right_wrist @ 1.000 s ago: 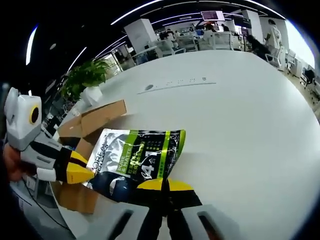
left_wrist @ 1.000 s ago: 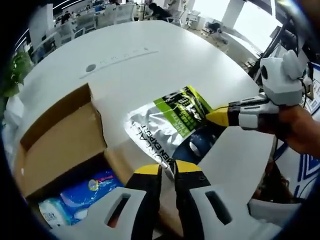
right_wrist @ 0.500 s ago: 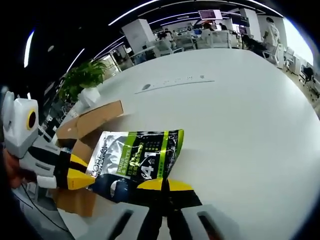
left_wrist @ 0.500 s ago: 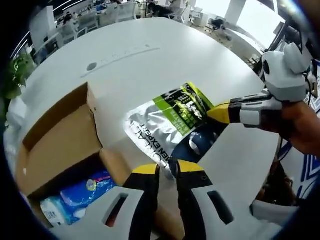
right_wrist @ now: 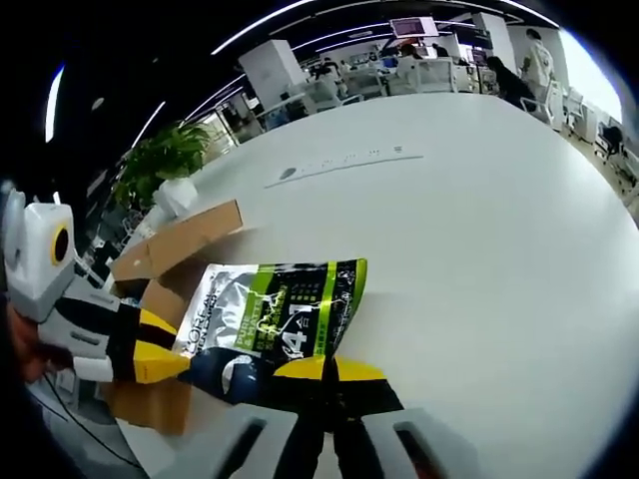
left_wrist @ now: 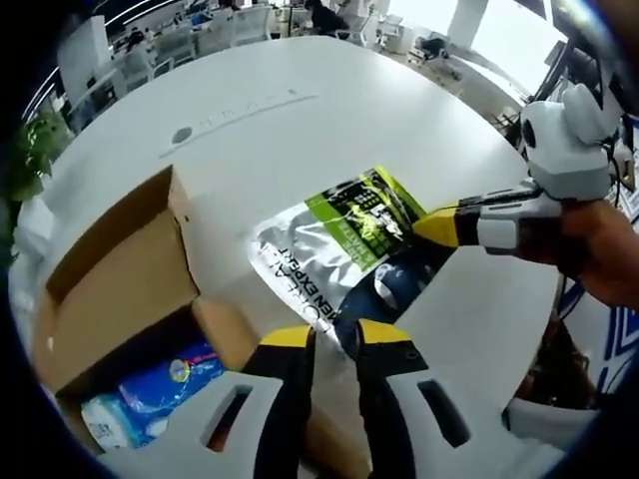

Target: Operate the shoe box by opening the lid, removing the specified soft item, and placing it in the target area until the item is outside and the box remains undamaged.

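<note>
A silver, green and dark soft pouch (left_wrist: 339, 244) (right_wrist: 275, 309) lies flat on the white table, just outside the open cardboard shoe box (left_wrist: 120, 279) (right_wrist: 185, 238). My right gripper (right_wrist: 324, 371) is shut on the pouch's near edge; in the left gripper view it (left_wrist: 427, 230) bites the pouch's right side. My left gripper (left_wrist: 336, 339) (right_wrist: 150, 346) stands narrowly open with the pouch's dark corner between its yellow tips. The box lid is folded back, and blue packs (left_wrist: 165, 379) remain inside.
The round white table (left_wrist: 260, 100) (right_wrist: 479, 200) stretches far beyond the pouch, with a small port (left_wrist: 181, 134) set in it. A hand (left_wrist: 599, 249) holds the right gripper past the table's edge. A potted plant (right_wrist: 165, 155) stands behind the box.
My left gripper's jaws have parted a little wider around the pouch's corner. The pouch and the right gripper have stayed in place.
</note>
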